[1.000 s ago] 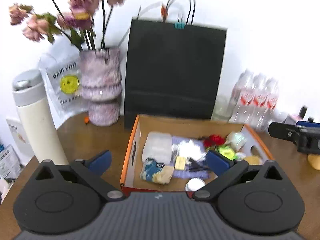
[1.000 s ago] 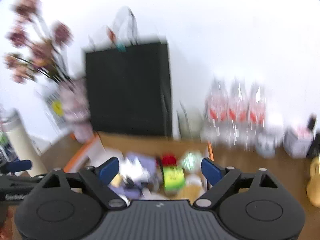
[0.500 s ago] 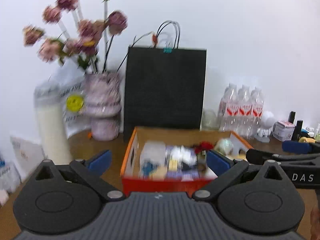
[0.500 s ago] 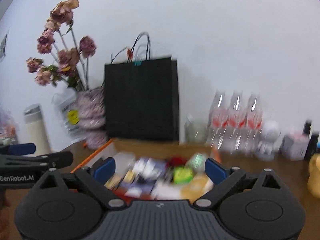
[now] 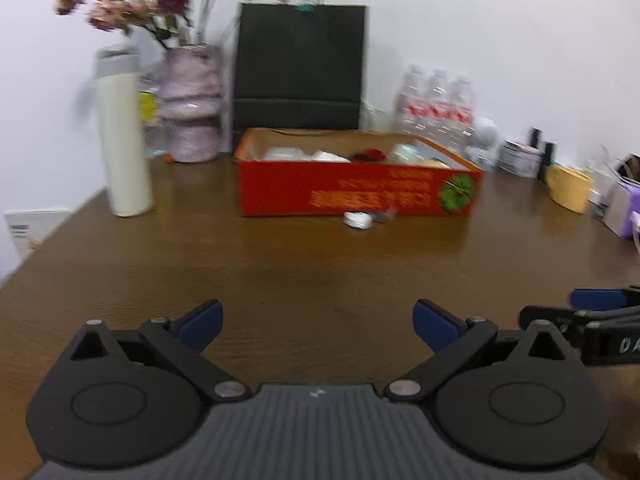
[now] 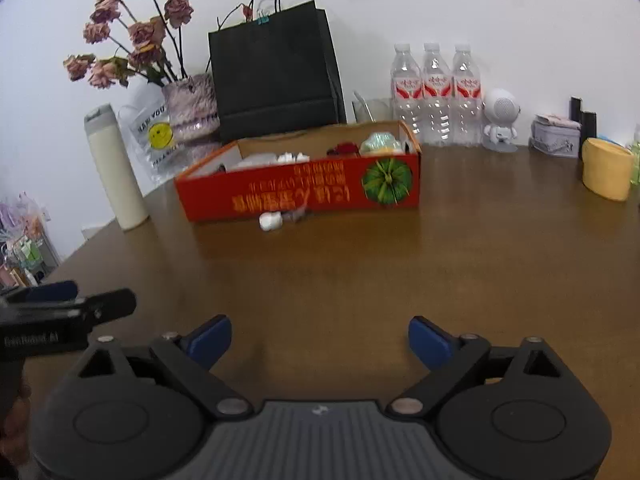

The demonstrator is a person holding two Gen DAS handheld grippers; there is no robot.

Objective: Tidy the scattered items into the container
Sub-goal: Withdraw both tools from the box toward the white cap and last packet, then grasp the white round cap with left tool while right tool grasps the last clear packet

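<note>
The red cardboard box (image 6: 304, 192) is standing open on the brown table (image 6: 400, 272), holding many small items. A small white object (image 6: 271, 221) and a little wrapper (image 6: 297, 214) are lying just beside its front wall.

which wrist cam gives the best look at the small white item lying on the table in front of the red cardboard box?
Right wrist view: the small white item is fairly sharp there, lying against the front wall of the red cardboard box beside a small dark piece. The left wrist view also shows it, but motion blur smears its outline.
</note>
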